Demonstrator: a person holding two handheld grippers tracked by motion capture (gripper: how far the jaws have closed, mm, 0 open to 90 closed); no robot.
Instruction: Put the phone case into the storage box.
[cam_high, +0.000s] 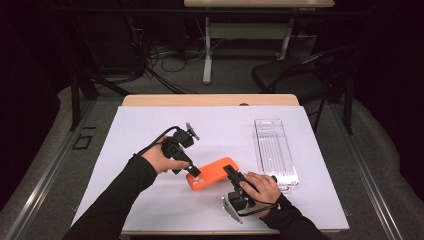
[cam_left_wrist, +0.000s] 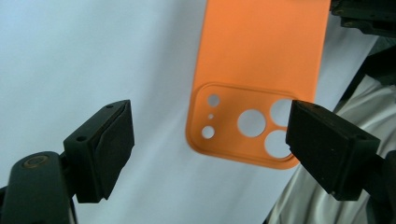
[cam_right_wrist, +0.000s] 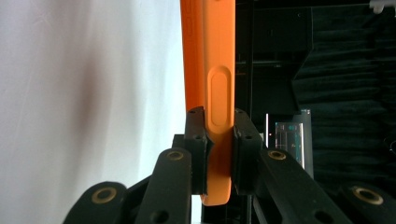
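Observation:
An orange phone case (cam_high: 212, 173) hangs just above the white table sheet near the front middle. My right gripper (cam_high: 231, 173) is shut on the case's right edge; in the right gripper view its pads clamp the case (cam_right_wrist: 215, 116) edge-on around the side button, with my right gripper (cam_right_wrist: 219, 140) rising from below. My left gripper (cam_high: 195, 172) hovers at the case's left end, open. In the left gripper view my left gripper (cam_left_wrist: 210, 140) has wide jaws with the case's camera cutout end (cam_left_wrist: 252, 93) beyond them, untouched.
A clear plastic tray (cam_high: 275, 152) lies on the right side of the white sheet (cam_high: 150, 125). Behind the table are a black chair (cam_high: 300, 75), floor cables and another table's legs.

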